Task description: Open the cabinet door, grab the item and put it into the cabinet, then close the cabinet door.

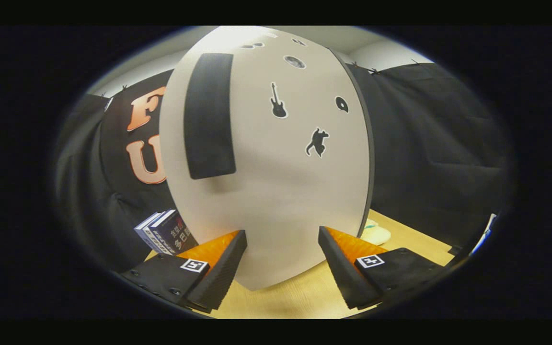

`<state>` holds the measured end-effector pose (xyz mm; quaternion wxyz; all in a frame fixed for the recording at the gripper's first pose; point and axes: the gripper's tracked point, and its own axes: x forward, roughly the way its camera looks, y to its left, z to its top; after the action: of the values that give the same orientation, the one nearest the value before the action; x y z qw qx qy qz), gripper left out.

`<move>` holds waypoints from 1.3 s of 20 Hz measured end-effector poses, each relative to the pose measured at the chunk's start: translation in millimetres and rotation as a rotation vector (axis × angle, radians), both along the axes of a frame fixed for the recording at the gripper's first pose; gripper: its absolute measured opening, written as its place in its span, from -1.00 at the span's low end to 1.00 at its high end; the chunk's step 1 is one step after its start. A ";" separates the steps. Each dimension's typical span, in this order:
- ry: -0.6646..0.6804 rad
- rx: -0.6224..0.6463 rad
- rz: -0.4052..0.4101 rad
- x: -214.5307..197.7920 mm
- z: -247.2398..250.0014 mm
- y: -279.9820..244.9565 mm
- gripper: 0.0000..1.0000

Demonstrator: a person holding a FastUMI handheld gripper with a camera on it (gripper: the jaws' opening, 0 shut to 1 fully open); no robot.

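A white cabinet (276, 191) stands close ahead on the wooden table (304, 297), its door shut. A long black handle (209, 115) runs upright on the door's left part. Small black stickers, a guitar (278, 101) and a cat (317, 142), mark the door's right part. My gripper (281, 249) is open, its two fingers spread wide just in front of the door's lower edge, with nothing between them. The handle sits above and slightly left of the left finger (218, 268).
Several dark books (163, 232) stand left of the cabinet, beyond the left finger. A pale soft object (376, 234) lies on the table by the cabinet's right side. Black cloth walls close off the back and both sides.
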<state>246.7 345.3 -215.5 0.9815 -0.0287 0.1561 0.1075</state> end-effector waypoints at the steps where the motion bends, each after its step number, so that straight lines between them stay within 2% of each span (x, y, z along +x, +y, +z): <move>1: 0.008 0.008 -0.014 5.9 -3.4 0.9 0.95; 5: 0.033 0.018 -0.049 20.9 -14.2 -4.0 0.95; 15: 0.057 -0.047 -0.017 42.8 -19.6 -2.5 0.95; 20: 0.062 -0.015 -0.067 17.0 -9.3 -8.4 0.95; 23: 0.014 0.032 -0.066 -18.1 29.1 -16.5 0.95; 26: -0.053 0.027 -0.051 -48.4 77.1 -29.0 0.95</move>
<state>198.3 316.2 -138.4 0.9880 -0.0142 0.1291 0.0835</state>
